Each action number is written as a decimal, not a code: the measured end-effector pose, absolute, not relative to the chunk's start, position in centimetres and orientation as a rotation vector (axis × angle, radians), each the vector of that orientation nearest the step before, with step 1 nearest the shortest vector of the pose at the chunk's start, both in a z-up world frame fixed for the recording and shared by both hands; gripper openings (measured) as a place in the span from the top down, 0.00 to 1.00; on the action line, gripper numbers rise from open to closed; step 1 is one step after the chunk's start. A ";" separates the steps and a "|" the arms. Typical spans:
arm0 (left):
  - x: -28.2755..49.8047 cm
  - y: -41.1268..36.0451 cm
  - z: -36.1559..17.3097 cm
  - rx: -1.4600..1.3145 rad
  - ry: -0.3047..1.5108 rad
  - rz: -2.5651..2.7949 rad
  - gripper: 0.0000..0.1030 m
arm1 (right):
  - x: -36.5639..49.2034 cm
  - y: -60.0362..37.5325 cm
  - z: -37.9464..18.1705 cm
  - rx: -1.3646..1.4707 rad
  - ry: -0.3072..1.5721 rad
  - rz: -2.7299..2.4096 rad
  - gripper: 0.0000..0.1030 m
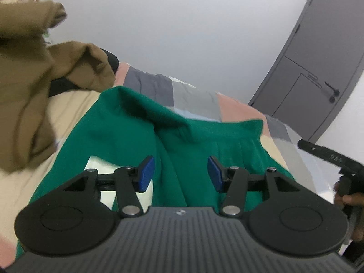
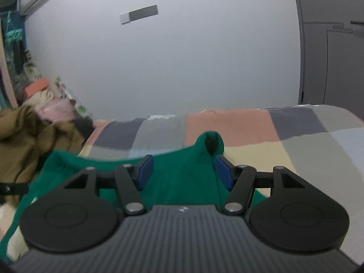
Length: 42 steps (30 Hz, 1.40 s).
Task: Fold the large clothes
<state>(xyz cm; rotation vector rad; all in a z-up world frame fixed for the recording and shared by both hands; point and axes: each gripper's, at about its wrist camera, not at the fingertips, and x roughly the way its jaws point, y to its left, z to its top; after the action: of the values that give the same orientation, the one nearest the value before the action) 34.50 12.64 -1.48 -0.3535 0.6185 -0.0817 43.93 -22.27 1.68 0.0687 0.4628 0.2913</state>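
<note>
Risk lies mostly in a bad first grab. Green garment (image 1: 127, 132) lies spread on the bed (image 2: 284, 141), rumpled, with a raised ridge across its far part and a standing fold (image 2: 210, 141) poking up just ahead of the right tongs (image 2: 185, 173). Left tongs (image 1: 180, 173) hover over the cloth with the jaws wide apart and nothing between them; the right ones are also spread wide, cloth lying below and between the pads but not pinched.

If either pair closes where it is, it would likely catch a bunched double layer rather than a clean edge, and the fold would come out crooked. Brown clothes (image 1: 25, 86) sit heaped at the left, near the green cloth's edge, so a wide sweep could drag them along. Thick fabric may also slip from a shallow pinch.
</note>
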 end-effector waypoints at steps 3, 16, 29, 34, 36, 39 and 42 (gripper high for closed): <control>30.3 11.4 -1.2 -0.344 0.631 -0.058 0.44 | 38.7 -22.9 2.8 0.066 0.463 0.295 0.40; 19.3 8.8 -4.6 -0.288 0.700 0.008 0.44 | 22.0 -25.5 0.1 0.087 0.484 0.336 0.21; 20.1 9.9 -8.9 -0.177 0.846 0.094 0.44 | 19.8 -20.6 -6.7 -0.011 0.683 0.483 0.19; 20.6 9.0 -9.7 -0.080 0.867 0.121 0.44 | 19.3 -17.8 -9.2 -0.195 0.716 0.502 0.20; 20.9 8.5 -10.1 -0.018 0.866 0.158 0.44 | 19.0 -17.6 -9.8 -0.228 0.716 0.497 0.20; 21.3 8.3 -10.8 0.032 0.869 0.212 0.45 | 18.4 -16.9 -10.4 -0.295 0.725 0.491 0.30; 21.5 9.0 -11.1 0.015 0.872 0.244 0.49 | 17.8 -16.5 -10.4 -0.334 0.715 0.516 0.53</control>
<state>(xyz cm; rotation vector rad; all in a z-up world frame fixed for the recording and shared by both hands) 21.52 9.04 -11.13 0.0151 0.8725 0.2437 17.84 -16.50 -10.44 -0.3340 0.7149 0.5161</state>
